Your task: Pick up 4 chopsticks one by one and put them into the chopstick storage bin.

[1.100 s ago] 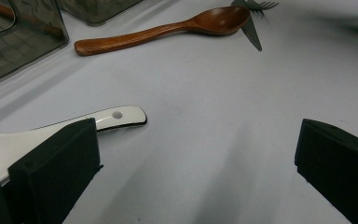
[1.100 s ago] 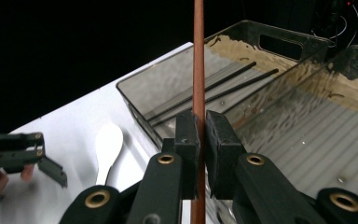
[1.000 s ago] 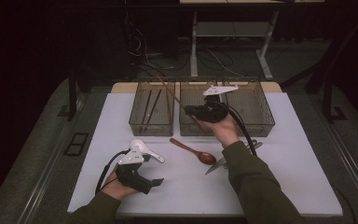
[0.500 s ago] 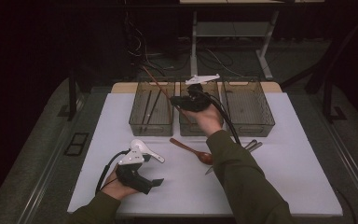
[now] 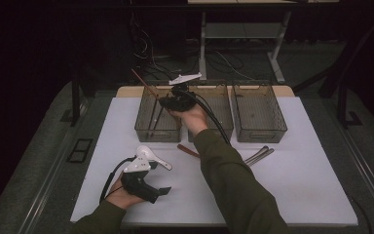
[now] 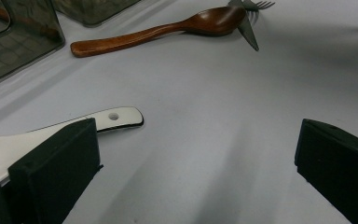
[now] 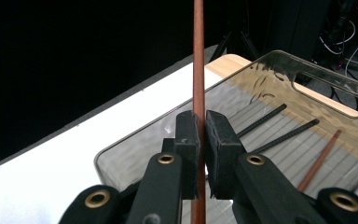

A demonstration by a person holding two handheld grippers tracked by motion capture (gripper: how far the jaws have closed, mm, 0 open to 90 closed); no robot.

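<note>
The right tool point(image 5: 168, 101) clamps a thin reddish-brown chopstick point(image 7: 198, 60) between its closed jaws, holding it above the leftmost of three clear bins point(image 5: 146, 127) at the far side of the white table point(image 5: 302, 185). Dark sticks point(image 7: 286, 135) and another brown one point(image 7: 319, 161) lie inside that bin. Near the front edge, the left tool point(image 5: 156, 192) rests with jaws wide apart beside a white spoon point(image 6: 114, 116). A wooden spoon point(image 6: 168, 30) lies mid-table, a fork point(image 6: 256, 5) just beyond it.
</note>
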